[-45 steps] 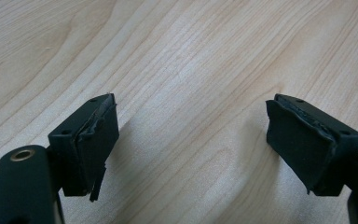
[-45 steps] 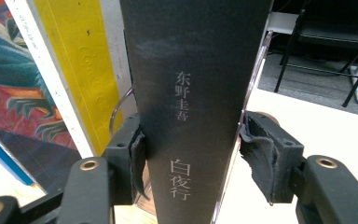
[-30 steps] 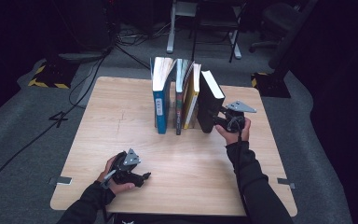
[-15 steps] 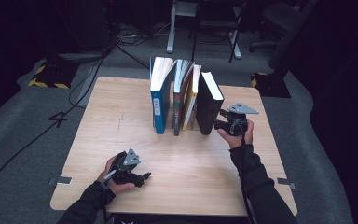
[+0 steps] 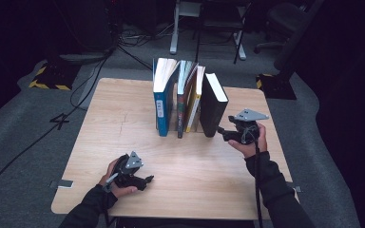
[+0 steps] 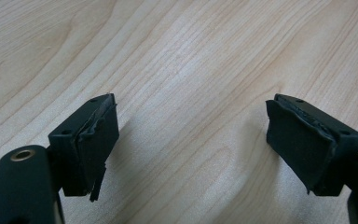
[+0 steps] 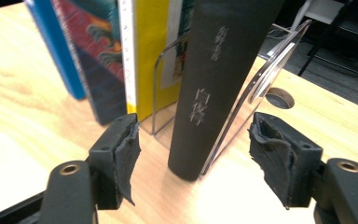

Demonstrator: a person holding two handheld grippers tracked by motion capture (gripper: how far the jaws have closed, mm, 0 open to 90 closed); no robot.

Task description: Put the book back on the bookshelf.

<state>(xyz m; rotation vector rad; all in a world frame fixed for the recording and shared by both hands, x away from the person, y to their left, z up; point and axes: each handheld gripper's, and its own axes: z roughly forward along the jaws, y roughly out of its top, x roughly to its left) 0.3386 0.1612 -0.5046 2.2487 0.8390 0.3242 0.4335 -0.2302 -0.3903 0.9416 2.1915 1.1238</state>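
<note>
While black book point(image 7: 219, 79) stands upright beside yellow book point(image 7: 151, 51), placing looks done; my right gripper point(image 7: 193, 161) just opened, holding nothing; left gripper point(image 6: 191, 144) wide, empty.

The high view looks forward and down from above the near edge of the table point(image 5: 123, 99), taking in the whole top and the floor beyond. The left gripper view sits close over bare wood, looking down along its jaws. The right gripper view looks level along its jaws at the black book point(image 7: 219, 79), close up, which the high view also shows point(image 5: 213, 107).
</note>
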